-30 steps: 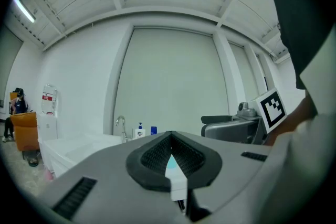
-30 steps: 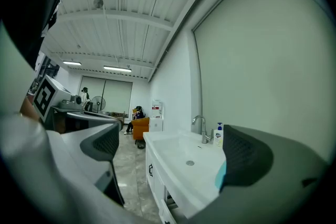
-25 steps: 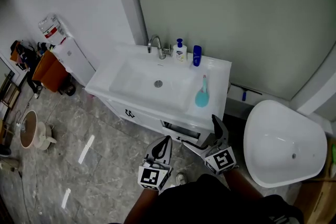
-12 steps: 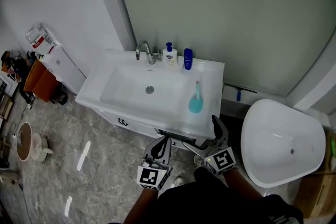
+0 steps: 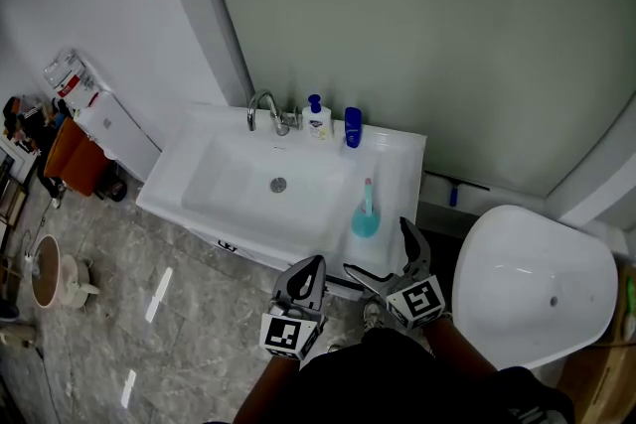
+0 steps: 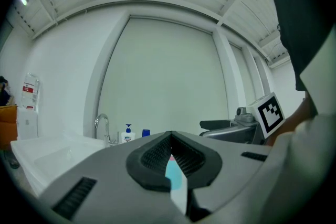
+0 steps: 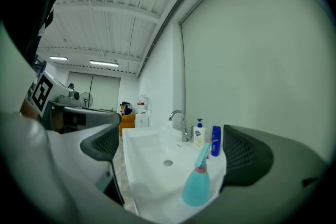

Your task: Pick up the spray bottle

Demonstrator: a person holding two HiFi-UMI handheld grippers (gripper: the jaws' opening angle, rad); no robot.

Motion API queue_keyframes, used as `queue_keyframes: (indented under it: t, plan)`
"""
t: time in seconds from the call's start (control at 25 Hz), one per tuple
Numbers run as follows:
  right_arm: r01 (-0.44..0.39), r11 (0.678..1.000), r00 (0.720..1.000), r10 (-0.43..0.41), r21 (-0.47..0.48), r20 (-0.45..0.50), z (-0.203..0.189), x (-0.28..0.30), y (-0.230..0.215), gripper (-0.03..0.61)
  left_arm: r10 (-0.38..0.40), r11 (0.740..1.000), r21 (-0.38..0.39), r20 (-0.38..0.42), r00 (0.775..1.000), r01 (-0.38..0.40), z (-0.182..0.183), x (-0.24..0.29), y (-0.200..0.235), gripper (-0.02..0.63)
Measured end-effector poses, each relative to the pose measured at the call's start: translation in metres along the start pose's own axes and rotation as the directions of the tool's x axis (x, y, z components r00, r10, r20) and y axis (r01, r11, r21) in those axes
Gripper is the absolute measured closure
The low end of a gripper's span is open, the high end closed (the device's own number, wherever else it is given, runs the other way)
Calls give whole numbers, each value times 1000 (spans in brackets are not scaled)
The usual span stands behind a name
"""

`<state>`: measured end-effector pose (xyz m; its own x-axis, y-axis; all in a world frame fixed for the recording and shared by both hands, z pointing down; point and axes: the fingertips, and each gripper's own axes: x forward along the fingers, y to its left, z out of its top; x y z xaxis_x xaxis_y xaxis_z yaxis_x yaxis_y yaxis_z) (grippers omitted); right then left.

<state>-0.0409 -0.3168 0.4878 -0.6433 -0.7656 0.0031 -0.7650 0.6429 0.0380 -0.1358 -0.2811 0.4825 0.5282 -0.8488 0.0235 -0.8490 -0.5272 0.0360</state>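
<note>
Head view puts the spray bottle [image 5: 365,216] on the right-hand ledge of the white washbasin counter [image 5: 405,146], close to the front edge and just ahead of your right gripper [image 5: 376,246]. That gripper is spread wide and holds nothing. Your left gripper [image 5: 310,268] sits lower and further left, in front of the basin rather than the ledge. Its jaws are pressed together with nothing between them, as the left gripper view confirms.

The relation that matters is this: the bottle stands upright, its long axis vertical, with a fat teal body, a pink collar and a slanted trigger head on top. In the right gripper view it [image 7: 198,186] appears forward of the jaws and low in the frame, nearer the right-hand jaw than the left. It is apart from both jaws. So the right gripper [image 7: 173,152] is the nearer one by a clear margin and is already lined up roughly on it.

I judge that you need to move forward and a little down, shifting so the bottle centres between the jaws, then close across the body or the narrower neck. The round body may slip, so the neck looks the safer hold.

At the back of the counter, the faucet [image 5: 263,109], a pump soap bottle [image 5: 317,117] and a dark blue bottle [image 5: 352,127] stand well apart from the spray bottle.
</note>
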Motion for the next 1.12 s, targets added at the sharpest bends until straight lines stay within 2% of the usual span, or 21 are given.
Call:
queue_keyframes:
  t: [0.28, 0.6, 0.8, 1.0, 1.12]
  plan:
    - [-46, 999, 999, 46, 9, -7, -13, 22, -29, -12, 36, 999, -3, -4, 999, -36, -3, 33, 9, 617]
    - [-92, 996, 994, 93, 18, -59, -38, 39, -53, -12, 62, 998, 6, -56, 997, -61, -16, 55, 11, 617]
    - [-156, 987, 981, 158, 28, -114, -65, 47, -56, -12, 90, 996, 1, -80, 993, -90, -18, 69, 9, 617]
    - [-243, 970, 956, 244, 21, -164, -85, 50, -51, -12, 130, 992, 3, -91, 987, -130, -18, 73, 10, 617]
    - [-256, 967, 951, 254, 11, -174, -91, 54, -48, -12, 142, 990, -10, -98, 985, -143, -24, 72, 13, 617]
